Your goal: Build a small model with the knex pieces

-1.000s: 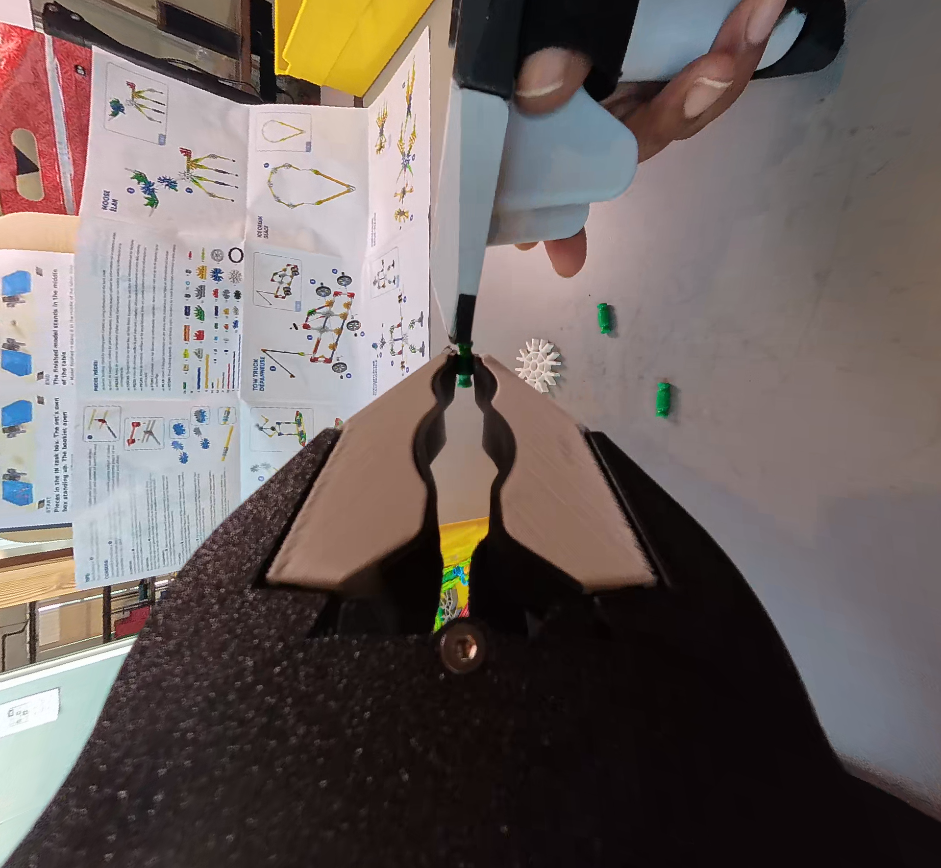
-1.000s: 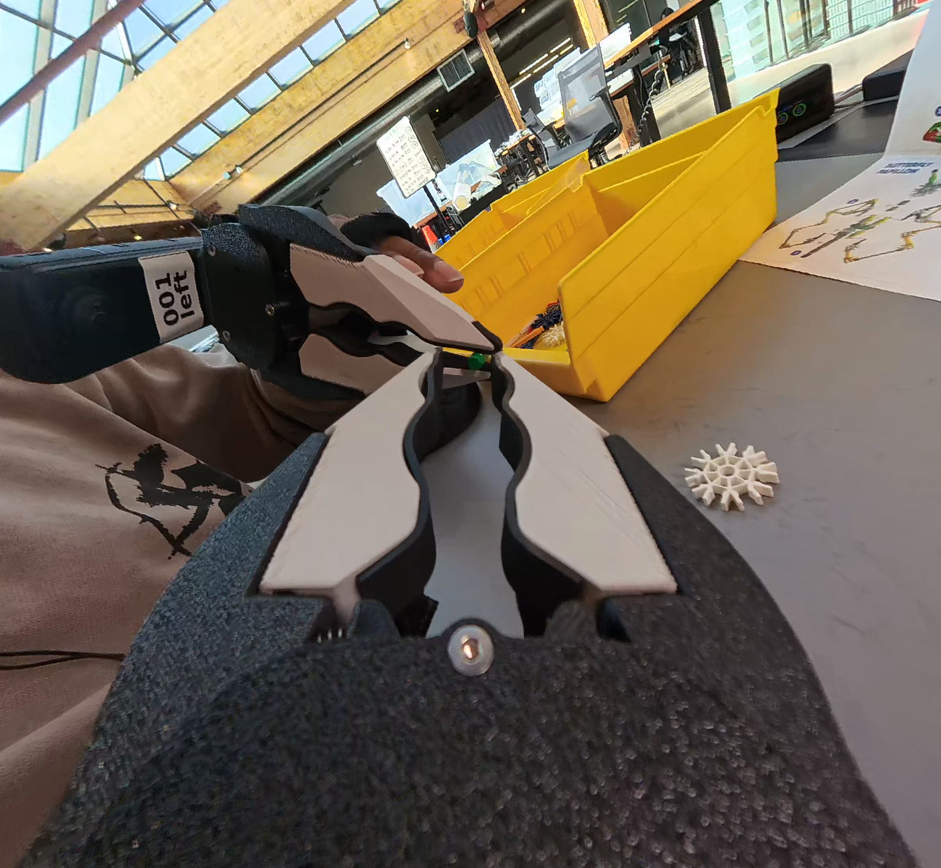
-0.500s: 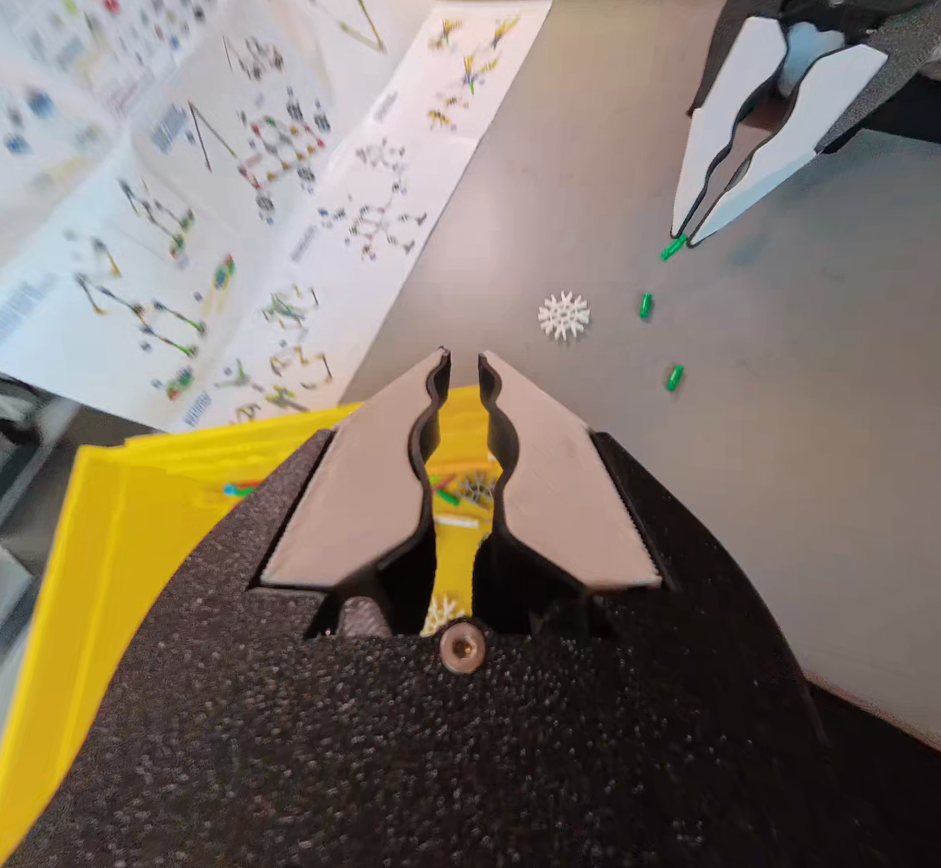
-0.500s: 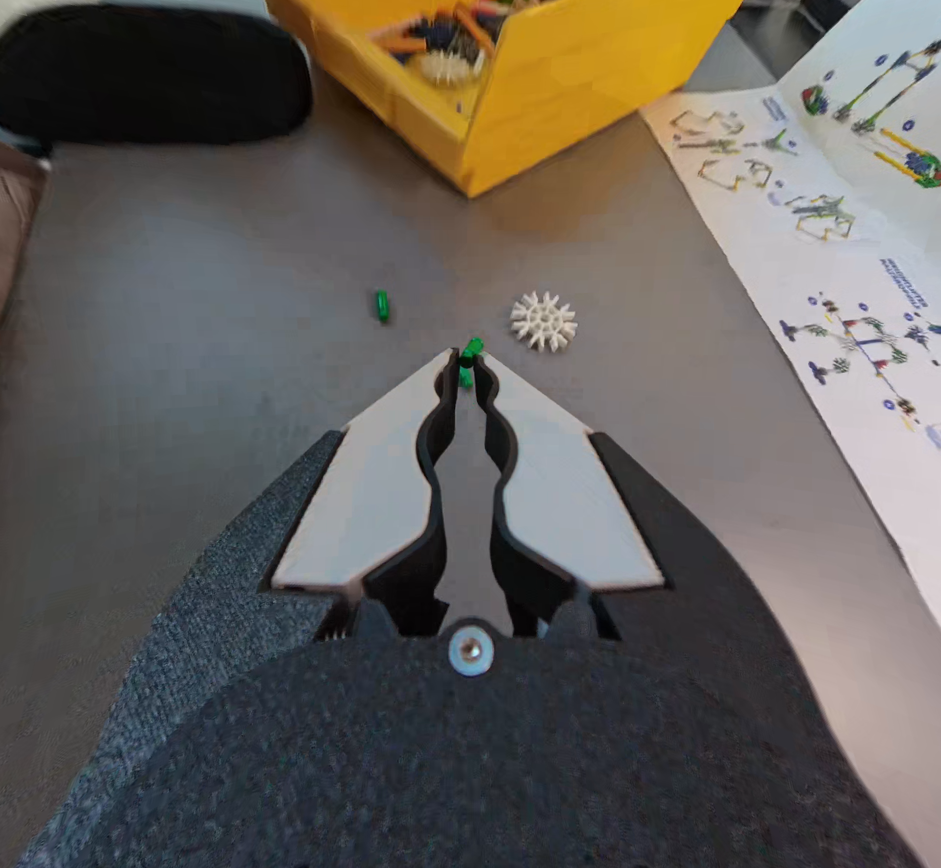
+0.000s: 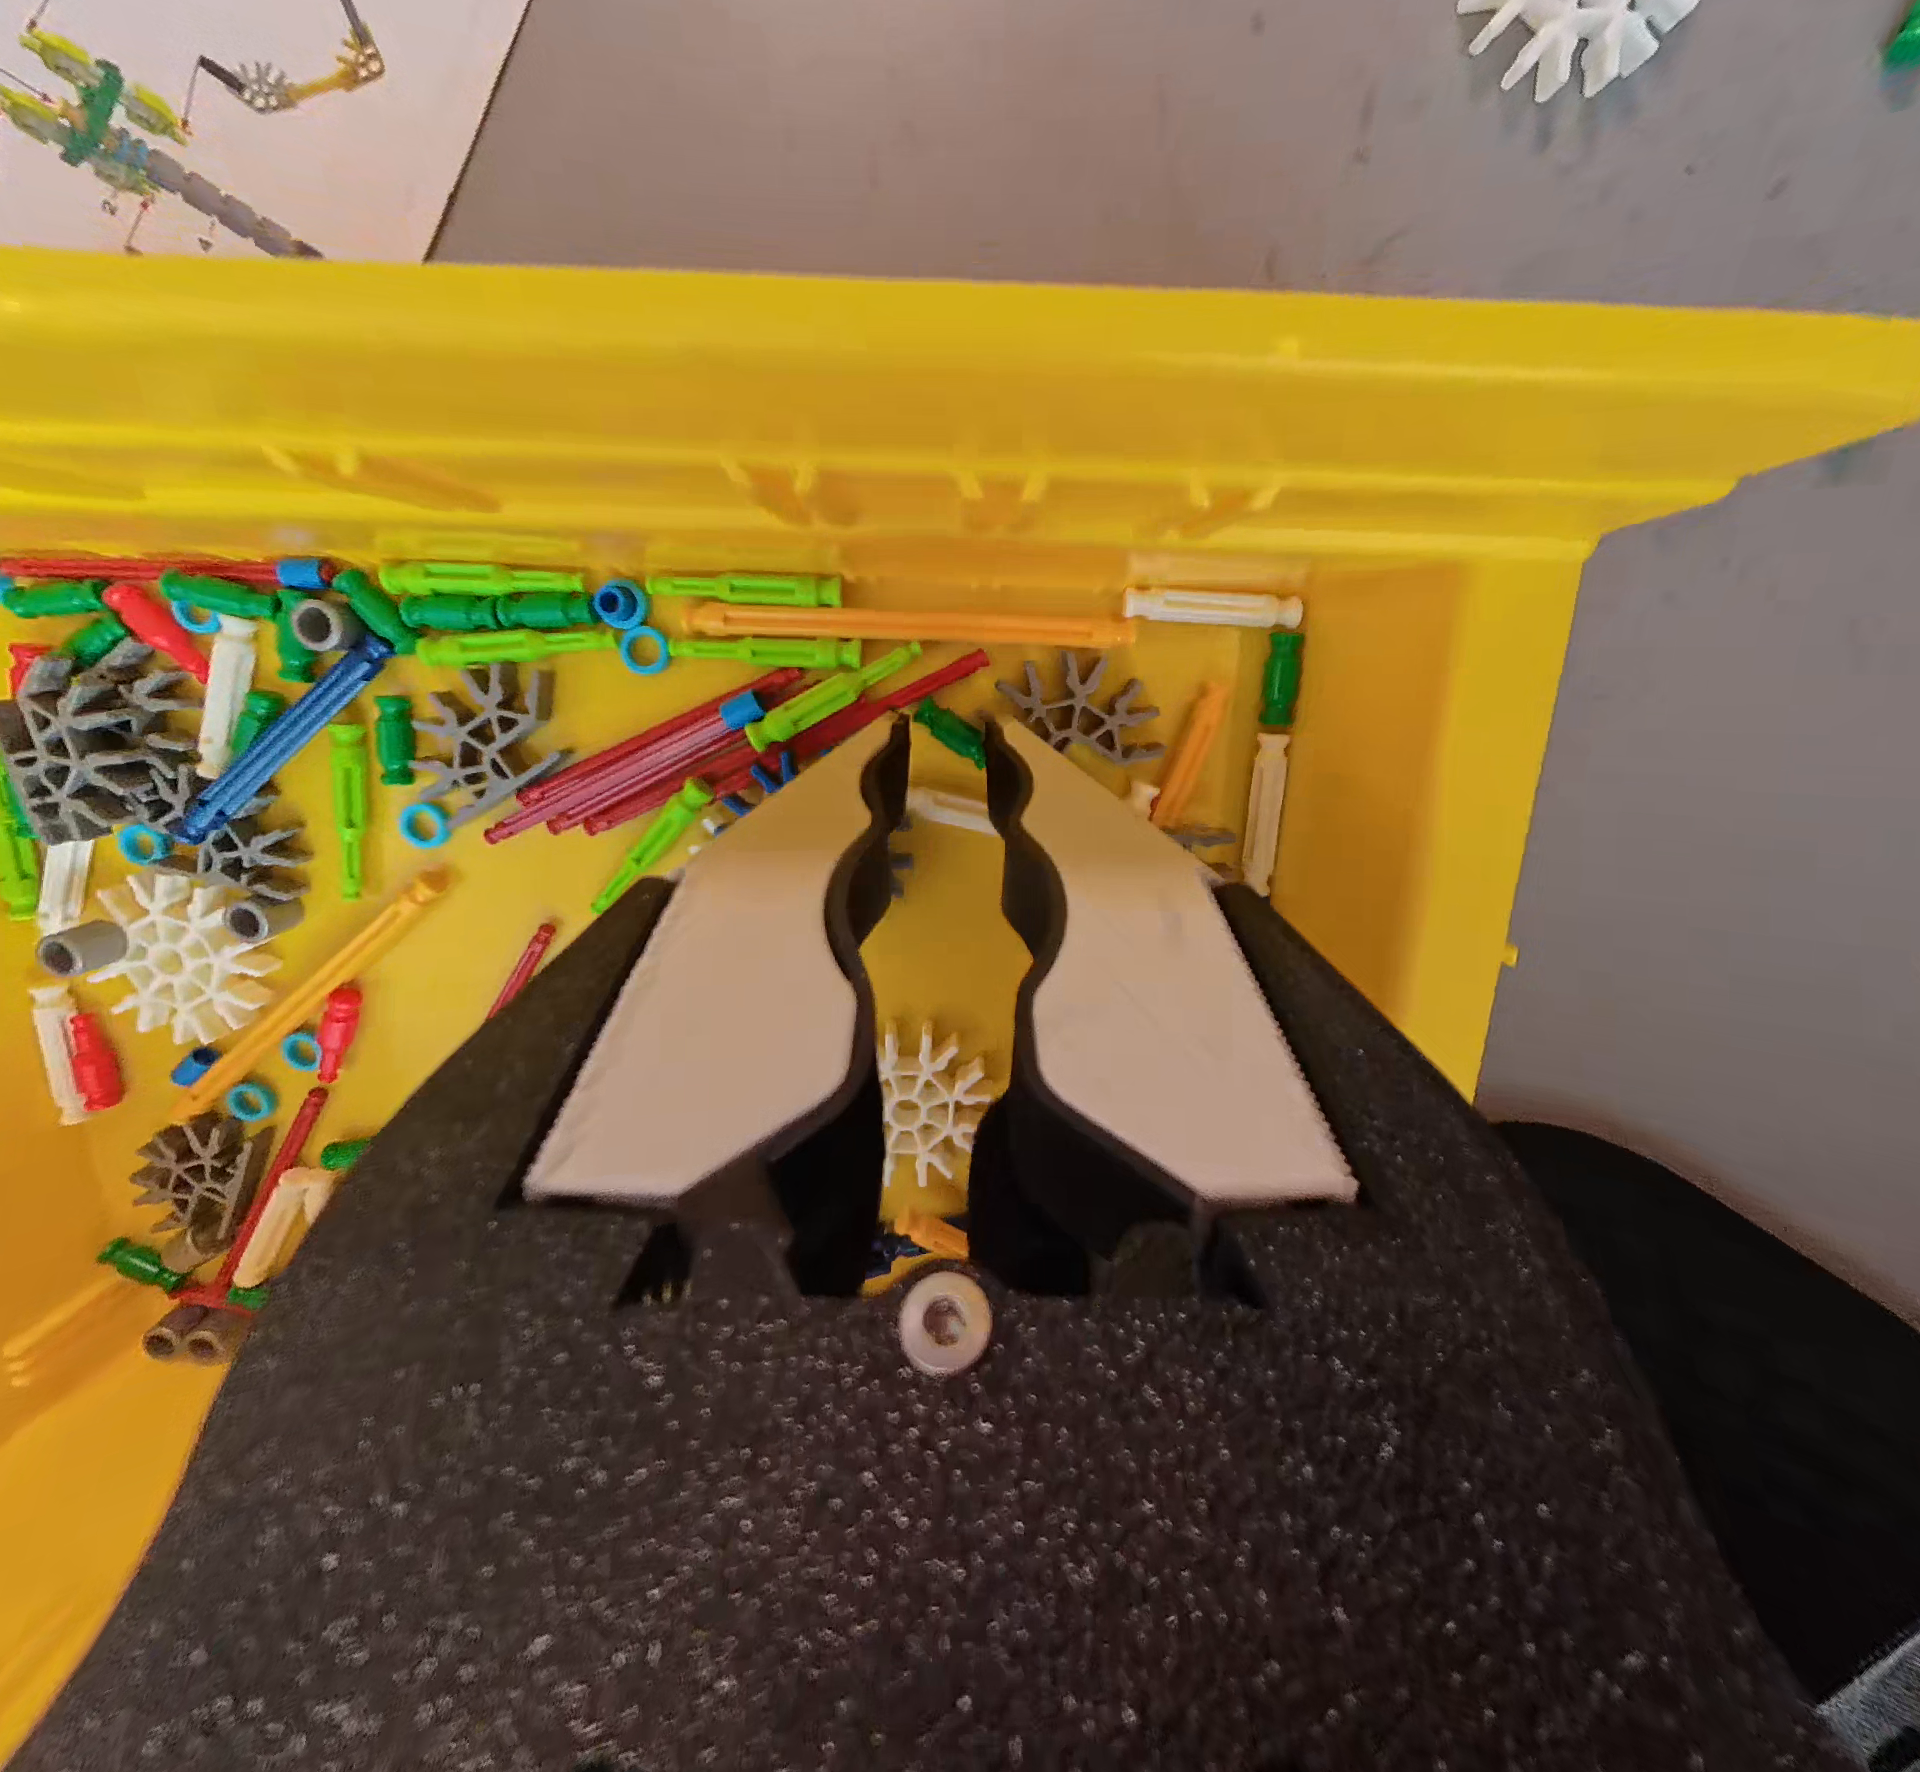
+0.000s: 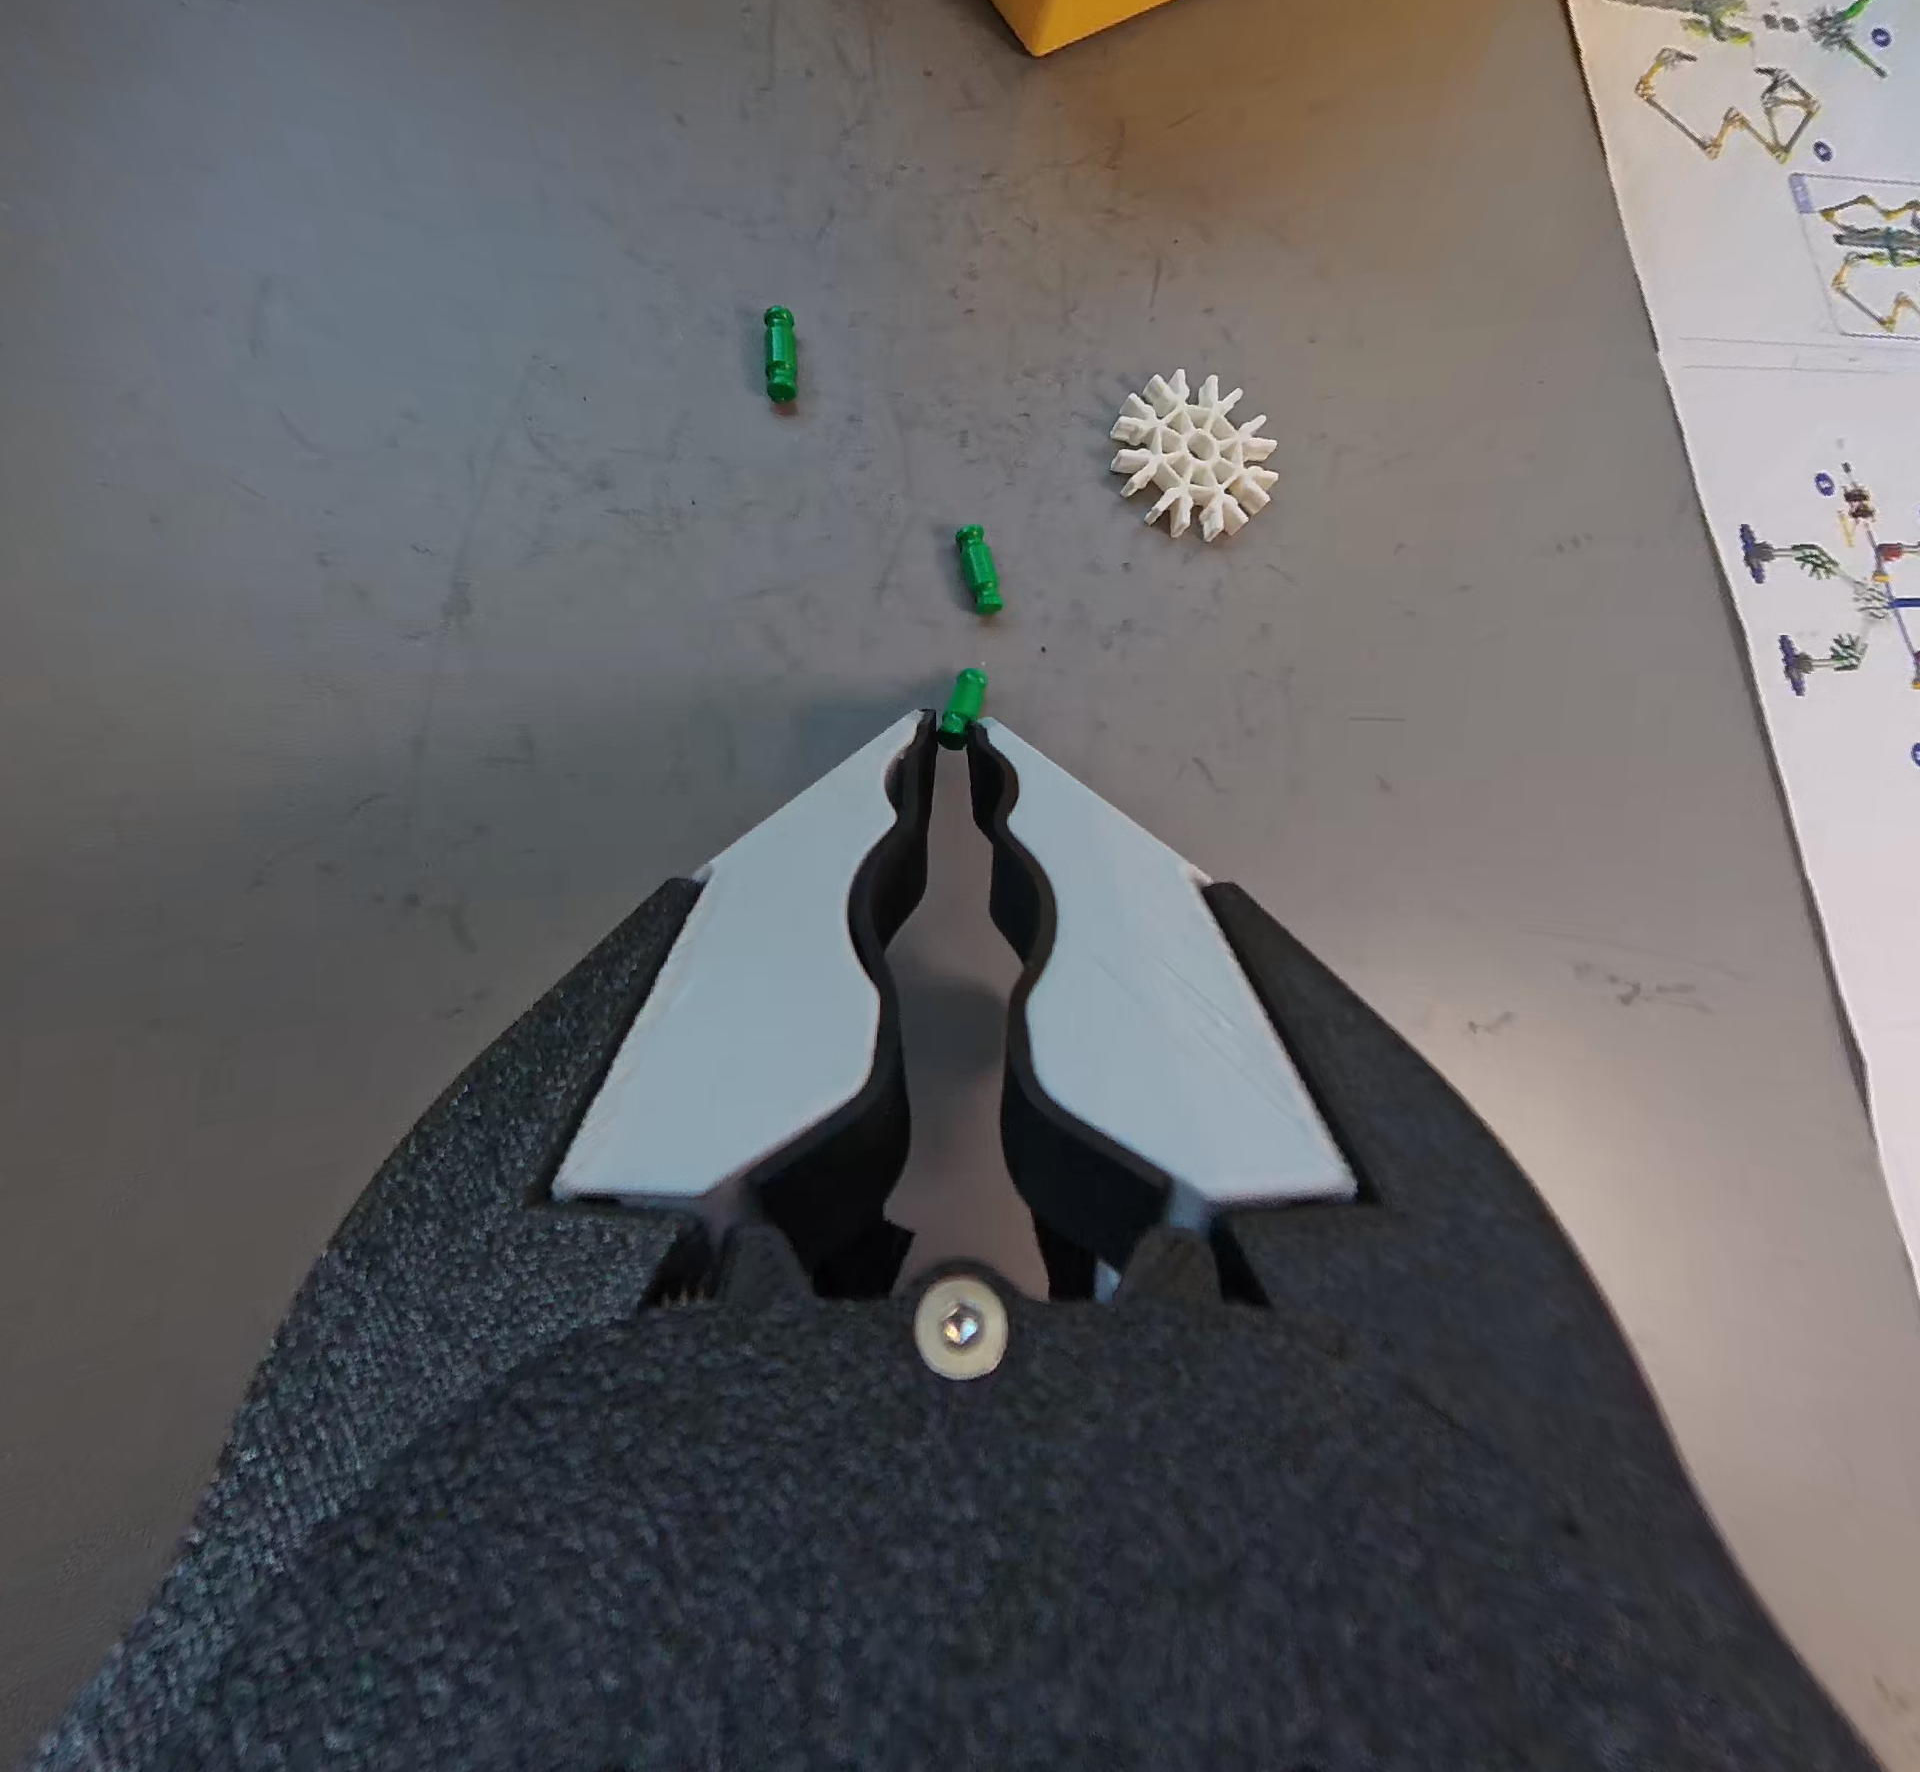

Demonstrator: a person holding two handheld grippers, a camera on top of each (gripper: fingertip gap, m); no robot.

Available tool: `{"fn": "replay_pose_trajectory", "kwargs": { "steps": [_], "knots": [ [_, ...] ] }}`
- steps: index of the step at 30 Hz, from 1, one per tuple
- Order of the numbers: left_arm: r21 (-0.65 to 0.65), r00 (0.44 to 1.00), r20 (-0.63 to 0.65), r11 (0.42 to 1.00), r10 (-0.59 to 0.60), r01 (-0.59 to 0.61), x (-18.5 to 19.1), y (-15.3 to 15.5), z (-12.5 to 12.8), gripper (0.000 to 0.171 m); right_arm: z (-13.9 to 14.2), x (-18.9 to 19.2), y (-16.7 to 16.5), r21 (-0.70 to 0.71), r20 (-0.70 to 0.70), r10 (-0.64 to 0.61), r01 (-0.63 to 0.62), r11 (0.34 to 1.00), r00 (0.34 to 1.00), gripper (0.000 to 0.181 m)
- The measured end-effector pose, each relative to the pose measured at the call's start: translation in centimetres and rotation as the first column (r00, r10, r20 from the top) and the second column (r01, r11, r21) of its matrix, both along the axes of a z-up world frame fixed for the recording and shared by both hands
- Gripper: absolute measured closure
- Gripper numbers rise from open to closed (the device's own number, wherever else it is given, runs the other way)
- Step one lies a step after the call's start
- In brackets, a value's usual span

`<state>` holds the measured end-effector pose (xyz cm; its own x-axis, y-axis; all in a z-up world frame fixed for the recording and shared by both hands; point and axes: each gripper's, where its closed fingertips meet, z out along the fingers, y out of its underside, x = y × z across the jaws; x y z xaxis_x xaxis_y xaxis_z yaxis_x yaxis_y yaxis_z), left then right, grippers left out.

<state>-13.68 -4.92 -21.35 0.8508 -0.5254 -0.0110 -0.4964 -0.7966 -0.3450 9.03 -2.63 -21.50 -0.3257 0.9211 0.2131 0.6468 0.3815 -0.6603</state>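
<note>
The left gripper (image 5: 943, 735) hangs over the open yellow plastic bin (image 5: 935, 392), its jaws a little apart and empty, tips just above a short dark green rod (image 5: 951, 733) lying among the contents. The bin holds a loose jumble of coloured plastic rods, blue rings, and grey and white snowflake-shaped connectors.

The right gripper (image 6: 951, 733) is pinched on one end of a small green plastic rod (image 6: 962, 699) that juts forward above the grey tabletop (image 6: 416, 372). Ahead of it lie two more green rods (image 6: 979, 569), apart from each other, with a white snowflake connector (image 6: 1195, 455) to their right and a printed instruction sheet (image 6: 1787, 372) at the far right edge.
</note>
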Motion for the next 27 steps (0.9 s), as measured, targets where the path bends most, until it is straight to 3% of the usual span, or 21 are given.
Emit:
{"fn": "replay_pose_trajectory", "kwargs": {
  "steps": [6, 11, 14, 16, 18, 21, 24, 27],
  "knots": [
    [-0.071, 0.999, -0.017, 0.997, 0.042, -0.043, -0.5, -0.2, -0.7, 0.163, -0.3, 0.1, 0.1, 0.021, 0.01, 0.001, -0.001, 1.0, 1.0, 0.175],
    [-0.05, 0.999, -0.017, 0.998, 0.039, -0.04, -0.6, -0.1, -0.7, 0.165, 0.6, -0.2, 0.0, 0.008, -0.031, -0.001, 0.001, 1.0, 1.0, 0.169],
    [0.038, 0.997, -0.071, 0.999, 0.01, -0.008, -0.9, 0.3, 0.5, 0.166, 3.2, -0.9, 0.1, -0.054, -0.161, -0.037, 0.028, 0.998, 0.986, 0.163],
    [0.181, 0.999, -0.016, 0.982, -0.044, 0.046, 0.8, 0.7, 3.7, 0.166, 5.5, -1.4, -0.1, -0.142, -0.268, -0.066, 0.029, 0.989, 0.961, 0.158],
    [0.357, 0.99, -0.036, 0.924, -0.135, 0.139, 2.9, 0.8, 7.8, 0.166, 7.7, -1.8, -0.6, -0.241, -0.358, -0.096, 0.007, 0.97, 0.929, 0.155],
    [0.587, 0.941, -0.122, 0.741, -0.317, 0.325, 8.3, -0.8, 12.9, 0.166, 9.9, -2.5, -1.8, -0.371, -0.445, -0.135, -0.045, 0.928, 0.885, 0.153],
    [0.66, 0.901, -0.229, 0.621, -0.369, 0.422, 12.6, -2.1, 14.4, 0.165, 11.6, -3.1, -3.6, -0.51, -0.49, -0.171, -0.122, 0.851, 0.855, 0.153],
    [0.682, 0.86, -0.322, 0.533, -0.396, 0.501, 16.0, -2.7, 14.2, 0.165, 13.3, -3.4, -4.8, -0.626, -0.511, -0.212, -0.192, 0.756, 0.833, 0.152]
  ]
}}
